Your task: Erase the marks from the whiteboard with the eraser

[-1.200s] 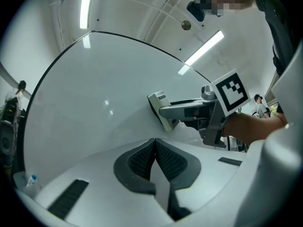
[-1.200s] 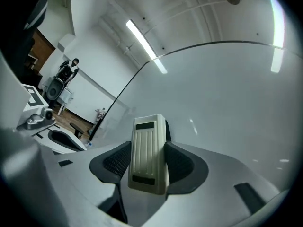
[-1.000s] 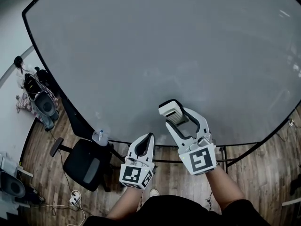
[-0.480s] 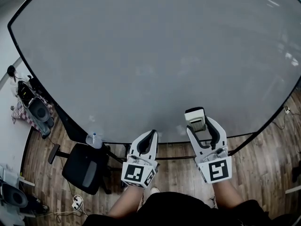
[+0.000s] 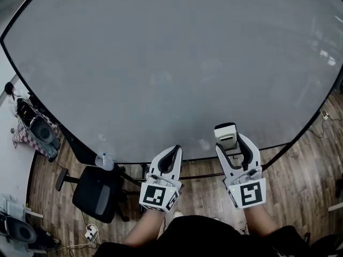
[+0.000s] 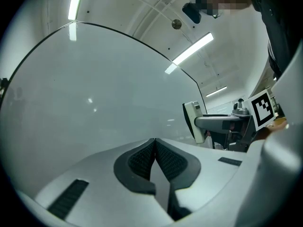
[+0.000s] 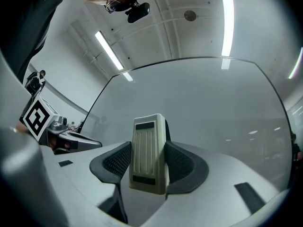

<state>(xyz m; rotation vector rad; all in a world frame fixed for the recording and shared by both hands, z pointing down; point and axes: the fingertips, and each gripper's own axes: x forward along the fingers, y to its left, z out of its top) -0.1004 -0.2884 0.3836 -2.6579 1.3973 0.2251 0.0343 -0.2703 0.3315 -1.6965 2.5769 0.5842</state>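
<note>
The large whiteboard (image 5: 161, 58) fills most of the head view and shows no dark marks, only faint smudges and glare. My right gripper (image 5: 227, 138) is shut on a cream eraser (image 5: 225, 133) near the board's lower edge. In the right gripper view the eraser (image 7: 148, 152) stands upright between the jaws, in front of the board (image 7: 203, 108). My left gripper (image 5: 172, 153) is shut with nothing in it, low beside the right one. In the left gripper view the black pads (image 6: 142, 161) meet, and the eraser (image 6: 193, 122) shows at the right.
A black office chair (image 5: 96, 193) stands on the wood floor at the lower left, with a small bottle (image 5: 104, 159) by the board's frame. Bags and gear (image 5: 35, 127) lie at the far left. Cables (image 5: 88, 232) run along the floor.
My right gripper with the eraser has come down and to the right, off the board's middle to its lower edge. The left gripper has barely moved.
</note>
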